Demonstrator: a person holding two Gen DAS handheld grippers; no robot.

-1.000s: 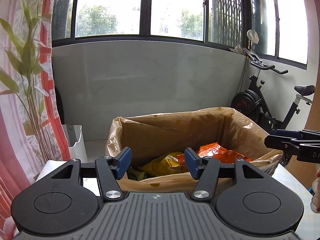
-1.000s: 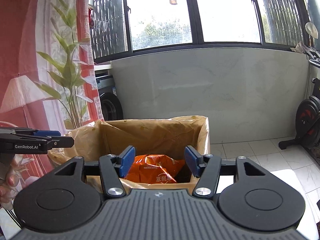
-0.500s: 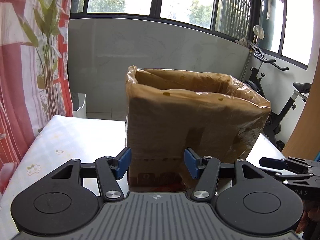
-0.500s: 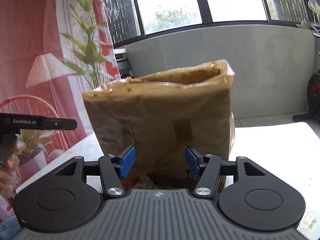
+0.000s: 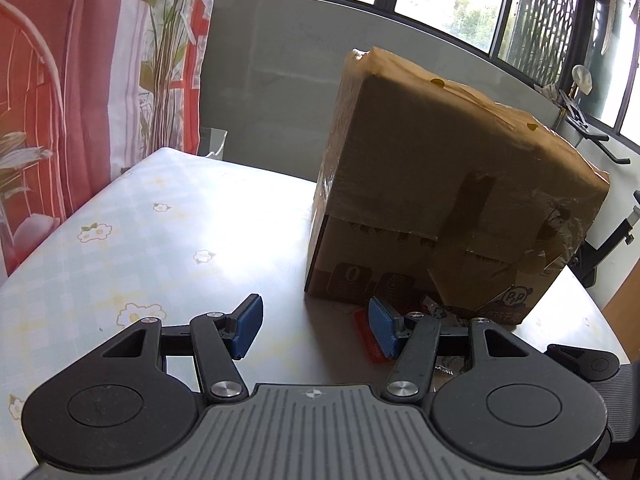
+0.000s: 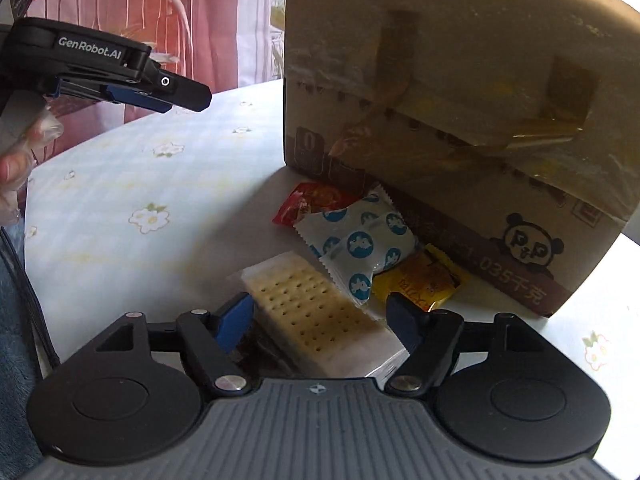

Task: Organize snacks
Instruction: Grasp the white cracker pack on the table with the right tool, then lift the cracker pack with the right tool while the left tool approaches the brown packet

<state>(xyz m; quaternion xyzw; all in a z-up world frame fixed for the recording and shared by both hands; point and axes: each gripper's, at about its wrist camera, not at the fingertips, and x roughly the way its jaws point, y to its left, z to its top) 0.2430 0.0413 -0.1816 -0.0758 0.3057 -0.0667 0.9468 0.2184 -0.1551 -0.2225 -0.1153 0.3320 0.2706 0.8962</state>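
Observation:
A taped cardboard box (image 5: 460, 184) (image 6: 460, 100) stands on the table. Several snacks lie at its foot: a clear cracker pack (image 6: 308, 308), a white packet with blue dots (image 6: 360, 240), a red packet (image 6: 312, 204) (image 5: 366, 338) and a yellow packet (image 6: 420, 284). My right gripper (image 6: 320, 320) is low over the table; its jaws are opening, with the cracker pack between them and the pads clear of it. My left gripper (image 5: 316, 320) (image 6: 176, 94) hovers open and empty to the left of the box, beside the red packet.
The table (image 5: 160, 240) wears a pale flowered cloth. A red and white curtain (image 5: 80, 100) hangs at the left. An exercise bike (image 5: 600, 148) stands behind the box on the right. A hand (image 6: 16, 160) holds the left gripper.
Both grippers came down from above the box's open top to table level in front of it. The right gripper's jaws widened and now stand on either side of the cracker pack.

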